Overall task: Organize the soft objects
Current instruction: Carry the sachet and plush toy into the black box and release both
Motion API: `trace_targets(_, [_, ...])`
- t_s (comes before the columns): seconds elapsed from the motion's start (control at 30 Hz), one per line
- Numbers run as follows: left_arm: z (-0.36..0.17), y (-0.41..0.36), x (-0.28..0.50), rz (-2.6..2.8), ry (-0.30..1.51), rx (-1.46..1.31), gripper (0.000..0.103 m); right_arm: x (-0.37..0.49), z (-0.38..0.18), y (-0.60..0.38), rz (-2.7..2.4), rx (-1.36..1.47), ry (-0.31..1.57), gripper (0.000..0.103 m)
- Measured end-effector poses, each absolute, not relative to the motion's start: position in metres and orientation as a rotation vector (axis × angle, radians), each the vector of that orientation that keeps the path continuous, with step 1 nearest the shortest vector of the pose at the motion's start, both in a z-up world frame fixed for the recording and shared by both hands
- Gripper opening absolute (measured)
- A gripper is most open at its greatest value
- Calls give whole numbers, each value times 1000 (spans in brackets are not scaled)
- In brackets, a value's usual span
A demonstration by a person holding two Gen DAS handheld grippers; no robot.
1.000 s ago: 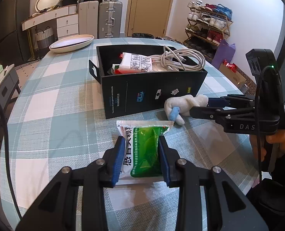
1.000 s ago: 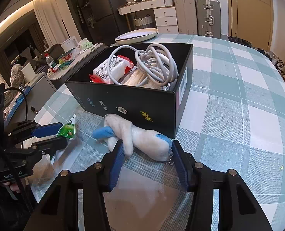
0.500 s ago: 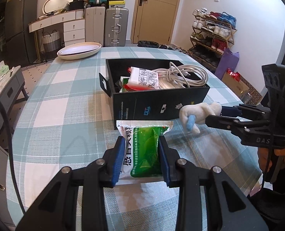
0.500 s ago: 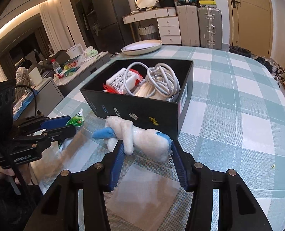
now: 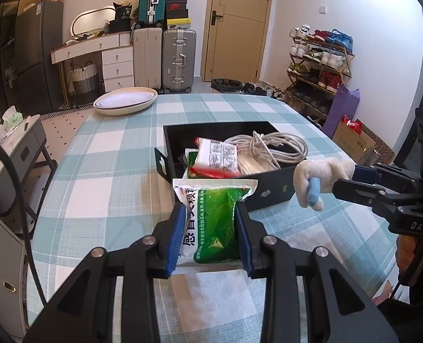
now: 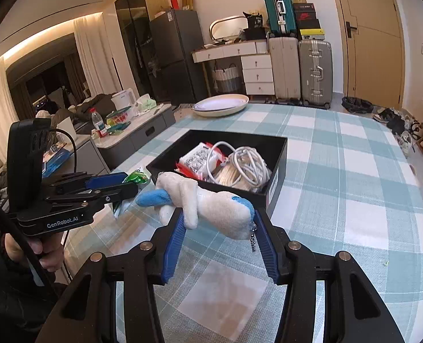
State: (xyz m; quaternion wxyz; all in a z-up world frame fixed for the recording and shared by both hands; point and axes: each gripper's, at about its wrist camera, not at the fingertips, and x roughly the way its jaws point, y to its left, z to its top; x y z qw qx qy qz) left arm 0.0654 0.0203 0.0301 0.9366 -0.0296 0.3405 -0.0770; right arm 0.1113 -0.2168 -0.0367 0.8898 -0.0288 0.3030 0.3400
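Since the earlier frames, you lifted both grippers off the checked teal-and-white tablecloth [image 5: 117,154], so the open black cardboard box [image 5: 271,191] sat lower in both views and more of the room showed behind it. Neither grip changed over that second.

Your left gripper [image 5: 210,230] was clamped on the green-and-white sealed plastic packet [image 5: 211,223], its blue pads pressing the packet's two long sides. The packet's long axis ran straight along the fingers, with its crimped white end pointing away from you toward the near wall of the box and partly covering that wall in the left wrist view. It hung clear above the cloth, just in front of the box.

Your right gripper [image 6: 221,228] was closed on the white plush toy with blue tips [image 6: 211,205], holding it by its thicker end. The toy's long axis lay crosswise to the fingers, roughly level; its blue-tipped end stuck out to the left, toward the left gripper, and a small beaded chain [image 6: 252,238] dangled from the gripped end. The toy was held in the air in front of the box's near wall, not inside it.

Inside the box lay a coiled white cable [image 6: 240,165] and a red-and-white packet [image 6: 197,158], both as they had been before.
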Motion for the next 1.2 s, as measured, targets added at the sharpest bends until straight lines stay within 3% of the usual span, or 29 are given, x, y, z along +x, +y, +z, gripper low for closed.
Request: trace_targets(1.2, [55,23,119,-110,617,-66,33,137,-7,-208,637,-22,495,49])
